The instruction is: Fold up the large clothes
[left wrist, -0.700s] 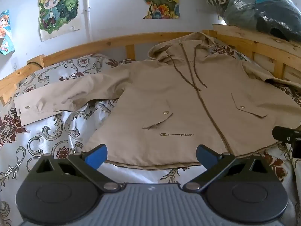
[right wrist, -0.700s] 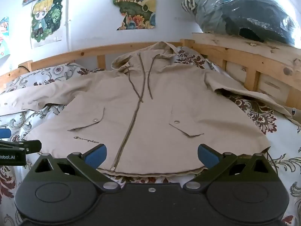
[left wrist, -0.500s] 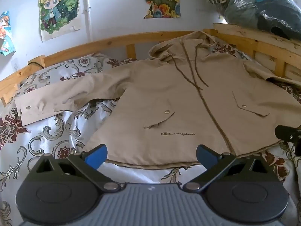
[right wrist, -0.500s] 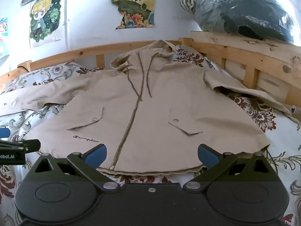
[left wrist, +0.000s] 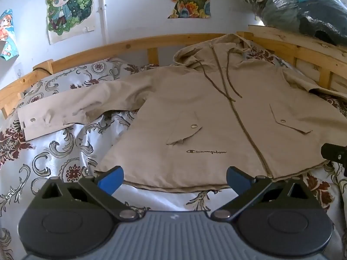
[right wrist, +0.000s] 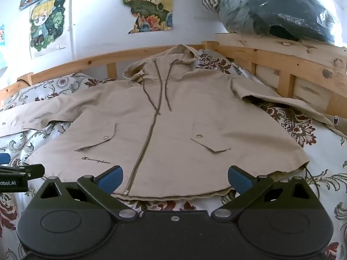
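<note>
A beige hooded zip jacket (left wrist: 216, 117) lies flat, front up, on the patterned bed sheet (left wrist: 65, 151), sleeves spread to both sides. It also shows in the right wrist view (right wrist: 173, 130). My left gripper (left wrist: 174, 178) is open and empty, just in front of the jacket's hem on its left half. My right gripper (right wrist: 175, 178) is open and empty, in front of the hem near the zip's lower end. The left sleeve (left wrist: 71, 110) stretches far left. The right sleeve (right wrist: 282, 104) runs to the wooden rail.
A wooden bed rail (right wrist: 282, 65) runs along the back and right side. Bagged clothes (right wrist: 282, 10) sit on the rail at the top right. Posters (left wrist: 69, 8) hang on the white wall. The other gripper's tip shows at each view's edge (left wrist: 336, 153).
Both grippers have edged slightly to the right and a bit back; the jacket sits a little further left in view. The jacket itself has not moved.
</note>
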`<state>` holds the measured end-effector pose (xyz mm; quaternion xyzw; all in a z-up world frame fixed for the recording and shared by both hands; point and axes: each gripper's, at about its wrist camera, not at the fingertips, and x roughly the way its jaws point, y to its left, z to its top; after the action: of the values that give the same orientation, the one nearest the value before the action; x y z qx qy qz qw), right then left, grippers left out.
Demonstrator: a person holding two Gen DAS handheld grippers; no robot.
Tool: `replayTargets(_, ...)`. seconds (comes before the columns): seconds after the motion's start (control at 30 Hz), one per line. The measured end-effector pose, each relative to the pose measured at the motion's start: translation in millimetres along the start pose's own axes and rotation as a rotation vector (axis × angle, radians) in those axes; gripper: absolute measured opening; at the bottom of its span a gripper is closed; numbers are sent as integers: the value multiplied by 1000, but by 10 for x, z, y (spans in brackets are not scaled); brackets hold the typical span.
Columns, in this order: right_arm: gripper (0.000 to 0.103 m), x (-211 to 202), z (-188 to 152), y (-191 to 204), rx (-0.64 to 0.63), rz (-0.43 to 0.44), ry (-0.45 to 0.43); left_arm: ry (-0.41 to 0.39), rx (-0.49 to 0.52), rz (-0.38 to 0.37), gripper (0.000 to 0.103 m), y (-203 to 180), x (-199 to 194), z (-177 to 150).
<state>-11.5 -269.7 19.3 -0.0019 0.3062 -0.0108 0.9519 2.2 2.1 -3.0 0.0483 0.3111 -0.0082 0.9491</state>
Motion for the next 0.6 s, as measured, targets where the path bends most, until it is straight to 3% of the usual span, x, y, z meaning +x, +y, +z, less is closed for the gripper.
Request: replayTargets(0.6,102,-6,5,-27,16,-4,-1,4,6,4,102,-21,7,-2)
